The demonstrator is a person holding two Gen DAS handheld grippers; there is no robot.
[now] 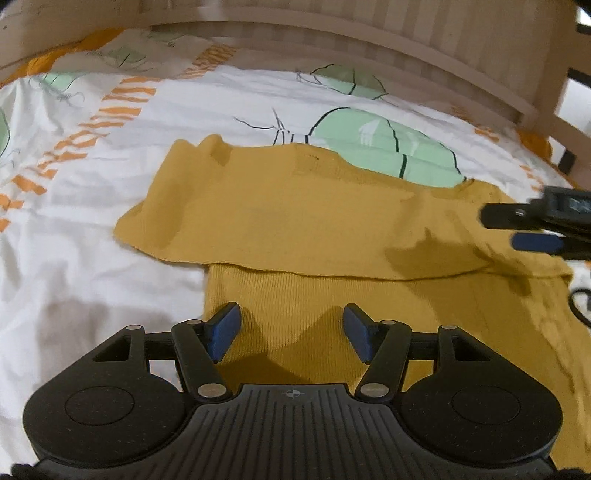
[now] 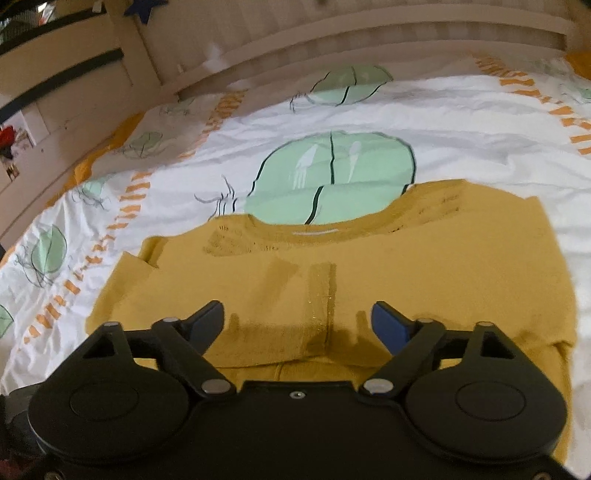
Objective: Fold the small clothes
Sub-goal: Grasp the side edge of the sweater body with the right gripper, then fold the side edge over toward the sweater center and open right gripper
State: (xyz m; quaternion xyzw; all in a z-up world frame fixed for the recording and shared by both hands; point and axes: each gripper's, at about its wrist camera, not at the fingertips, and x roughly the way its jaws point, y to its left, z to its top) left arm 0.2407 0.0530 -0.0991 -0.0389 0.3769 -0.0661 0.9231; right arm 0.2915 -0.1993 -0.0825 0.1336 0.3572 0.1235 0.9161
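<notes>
A mustard-yellow knit top lies flat on the bed, its sleeves folded across the body; the ribbed lower part lies nearest me. In the right wrist view the top shows its neckline at the far side. My left gripper is open and empty, hovering over the ribbed part. My right gripper is open and empty above the folded sleeve layer. The right gripper also shows in the left wrist view at the right edge, above the top.
The bed cover is white with green leaf shapes and orange stripes. A pale wooden bed rail runs along the far side. A black cable lies at the right edge of the top.
</notes>
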